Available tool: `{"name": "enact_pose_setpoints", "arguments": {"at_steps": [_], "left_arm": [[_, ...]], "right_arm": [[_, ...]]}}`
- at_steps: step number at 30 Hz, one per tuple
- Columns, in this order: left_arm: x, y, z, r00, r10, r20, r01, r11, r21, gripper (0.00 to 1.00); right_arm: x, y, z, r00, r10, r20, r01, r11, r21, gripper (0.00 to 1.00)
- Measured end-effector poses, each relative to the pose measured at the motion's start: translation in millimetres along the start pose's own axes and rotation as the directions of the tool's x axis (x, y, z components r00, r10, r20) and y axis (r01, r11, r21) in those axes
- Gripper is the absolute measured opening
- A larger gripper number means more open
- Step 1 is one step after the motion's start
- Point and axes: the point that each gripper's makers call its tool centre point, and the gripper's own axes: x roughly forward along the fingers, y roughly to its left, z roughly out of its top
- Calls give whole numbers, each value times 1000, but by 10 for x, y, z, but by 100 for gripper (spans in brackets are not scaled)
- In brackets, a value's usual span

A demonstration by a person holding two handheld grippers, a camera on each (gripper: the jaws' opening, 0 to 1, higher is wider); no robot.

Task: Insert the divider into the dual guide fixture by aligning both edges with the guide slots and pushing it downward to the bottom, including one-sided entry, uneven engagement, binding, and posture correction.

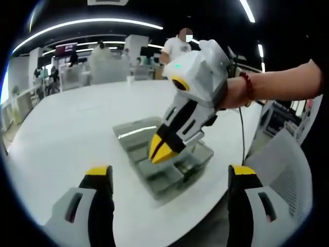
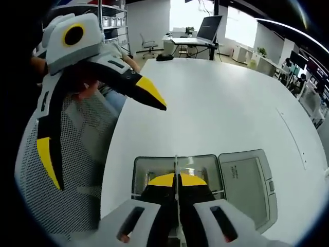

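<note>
The right gripper (image 2: 176, 181) pinches the thin divider (image 2: 176, 165) over the clear guide fixture (image 2: 154, 167), at 6 o'clock on the white table (image 2: 221, 108). The lid (image 2: 247, 180) lies at 3 o'clock of the box. The left gripper (image 2: 103, 121) is spread wide.

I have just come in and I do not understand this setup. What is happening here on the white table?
A person holds a gripper in each hand. The right gripper is shut on a thin clear divider and holds it over the open grey fixture on the white table; how deep it sits cannot be told. The left gripper is open and hangs beside the table edge, holding nothing.
</note>
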Motion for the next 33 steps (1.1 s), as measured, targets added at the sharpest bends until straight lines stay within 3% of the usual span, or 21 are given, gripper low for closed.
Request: {"name": "enact_pose_setpoints", "arguments": {"at_steps": [14, 25, 30, 33], "left_arm": [[-45, -40, 19, 1000, -3, -15, 4, 1000, 25, 90], [-66, -67, 16, 1000, -7, -23, 8, 999, 31, 90], [-77, -43, 72, 1000, -9, -22, 10, 999, 54, 91], [-93, 4, 92, 1000, 3, -23, -2, 998, 60, 91]], "right_arm": [[44, -13, -43, 1000, -15, -23, 15, 1000, -1, 0], [32, -33, -40, 998, -55, 7, 54, 993, 108, 0], [-14, -41, -20, 994, -91, 55, 81, 983, 165, 0], [-103, -82, 2, 986, -147, 81, 128, 971, 204, 4]]}}
